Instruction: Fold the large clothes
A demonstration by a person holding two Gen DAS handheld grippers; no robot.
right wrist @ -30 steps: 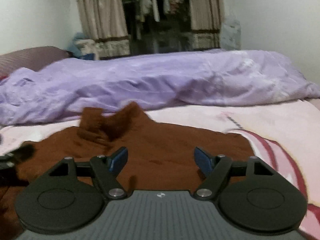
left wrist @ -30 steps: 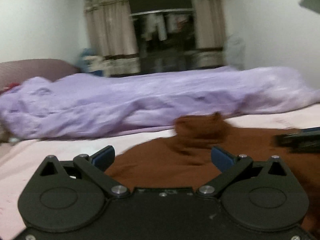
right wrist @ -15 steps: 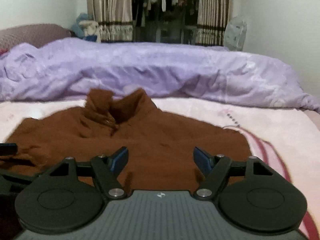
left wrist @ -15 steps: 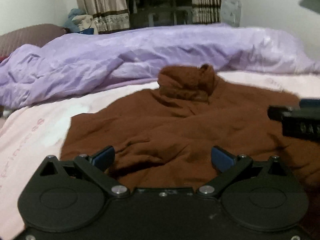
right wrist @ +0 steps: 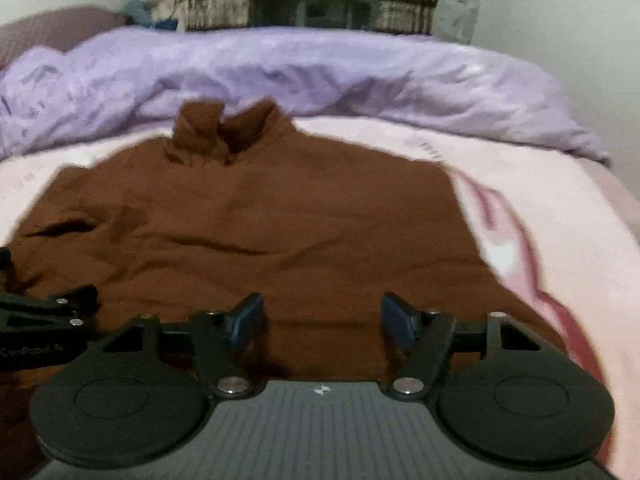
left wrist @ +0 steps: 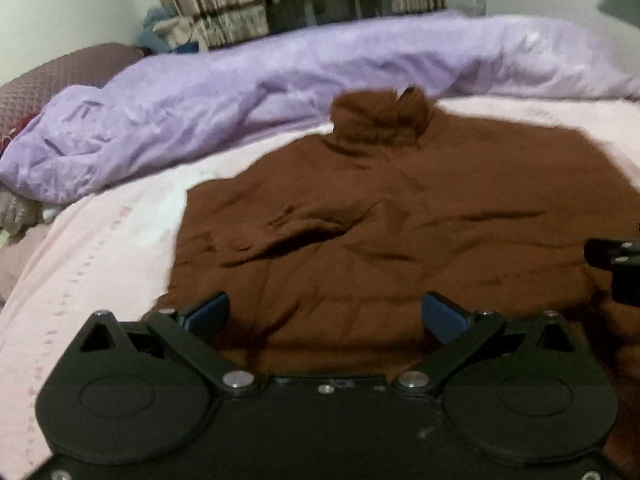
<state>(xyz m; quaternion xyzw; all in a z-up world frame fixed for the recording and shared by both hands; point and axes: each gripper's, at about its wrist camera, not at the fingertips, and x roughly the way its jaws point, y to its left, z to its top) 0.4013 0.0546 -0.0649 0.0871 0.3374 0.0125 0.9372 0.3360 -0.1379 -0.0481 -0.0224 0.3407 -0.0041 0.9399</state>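
Rumpled rust-brown knit sweater [left wrist: 400, 220] lies spread on the pale pink bedsheet [left wrist: 100, 240], collar toward twelve o'clock beside the lilac quilt [left wrist: 280, 76], under the spread left hand-held gripper [left wrist: 324, 316] and the empty, closing right hand-held gripper [right wrist: 322, 316].

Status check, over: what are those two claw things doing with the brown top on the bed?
Left gripper open, empty. Right gripper closing, nothing between its pads yet. Brown top spread flat on pink sheet, rumpled. Purple duvet behind collar, clear.
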